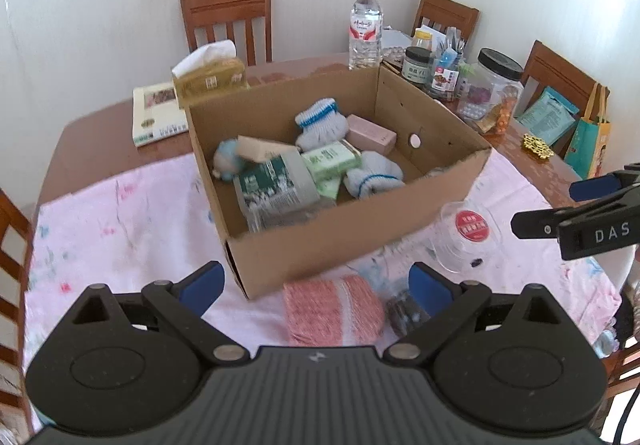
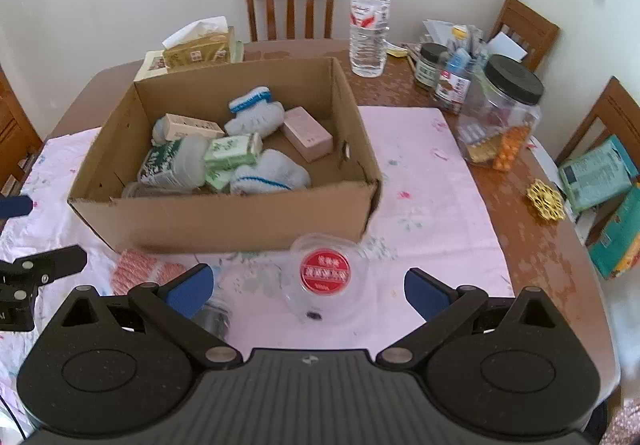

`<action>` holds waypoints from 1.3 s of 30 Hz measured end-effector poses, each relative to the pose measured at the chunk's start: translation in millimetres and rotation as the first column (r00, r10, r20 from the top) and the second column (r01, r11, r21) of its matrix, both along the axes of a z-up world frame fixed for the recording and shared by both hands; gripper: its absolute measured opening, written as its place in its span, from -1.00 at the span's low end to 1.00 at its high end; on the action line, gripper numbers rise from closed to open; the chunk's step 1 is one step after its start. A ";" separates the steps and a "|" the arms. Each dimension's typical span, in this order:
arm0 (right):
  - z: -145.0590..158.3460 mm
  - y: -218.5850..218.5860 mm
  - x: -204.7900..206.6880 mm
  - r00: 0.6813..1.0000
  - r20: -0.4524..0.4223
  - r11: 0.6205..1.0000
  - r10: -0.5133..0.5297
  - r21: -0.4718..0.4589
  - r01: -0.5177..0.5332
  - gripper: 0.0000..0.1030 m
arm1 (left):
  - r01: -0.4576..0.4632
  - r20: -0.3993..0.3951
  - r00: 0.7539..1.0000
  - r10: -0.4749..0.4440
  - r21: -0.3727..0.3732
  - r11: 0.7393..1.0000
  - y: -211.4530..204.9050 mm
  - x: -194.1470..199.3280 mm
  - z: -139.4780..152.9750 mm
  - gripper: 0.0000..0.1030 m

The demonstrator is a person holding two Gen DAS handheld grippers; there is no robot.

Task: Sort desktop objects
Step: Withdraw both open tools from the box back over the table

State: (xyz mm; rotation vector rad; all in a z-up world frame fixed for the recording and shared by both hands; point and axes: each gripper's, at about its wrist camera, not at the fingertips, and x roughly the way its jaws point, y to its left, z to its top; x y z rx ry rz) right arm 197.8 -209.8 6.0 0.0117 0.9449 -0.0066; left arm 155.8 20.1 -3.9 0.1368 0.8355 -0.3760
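— Where pink cloth [image 2: 432, 181] covers the wooden table [image 2: 532, 245]: open cardboard box [image 2: 224, 221], holding knitted socks [image 2: 256, 117] and small cartons.
— Before it?
— Clear round cup [image 2: 326, 277], red label; ribbed pink cloth roll [image 1: 332, 309]. Left gripper [image 1: 316, 281] and right gripper [image 2: 308, 287] both spread wide, gripping nothing.

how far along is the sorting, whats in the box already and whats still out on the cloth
Mostly done, it seems: the cardboard box already holds white knitted gloves, a pink carton, green packets and a bottle. Nothing is in hand: the left gripper and right gripper are both open and empty. Left on the pink cloth: a clear cup with a red sticker, a red-patterned cloth and a small dark item.
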 end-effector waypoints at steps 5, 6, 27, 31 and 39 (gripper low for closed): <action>-2.8 -9.4 -12.0 1.000 0.003 1.000 -0.026 0.010 0.026 1.00 | 0.018 -0.031 0.999 -0.019 -0.023 1.000 -4.3 -8.4 -12.3 0.91; -3.8 -12.0 -13.5 1.000 0.004 0.999 -0.030 0.014 0.030 1.00 | 0.026 -0.037 0.999 -0.026 -0.018 1.000 -6.7 -9.2 -16.3 0.91; -56.0 -37.5 3.6 0.989 -0.084 0.992 0.118 0.055 -0.113 1.00 | -0.125 -0.104 0.986 0.132 0.076 0.989 -25.2 -12.6 -79.8 0.91; -55.9 -38.8 5.4 0.986 -0.083 0.987 0.146 0.080 -0.140 1.00 | -0.107 -0.119 0.986 0.117 0.087 0.990 -28.4 -7.6 -87.7 0.91; -60.9 -33.4 3.4 0.979 -0.092 0.981 0.180 0.095 -0.171 1.00 | -0.055 -0.108 0.992 0.068 0.115 0.992 -39.8 4.5 -101.7 0.91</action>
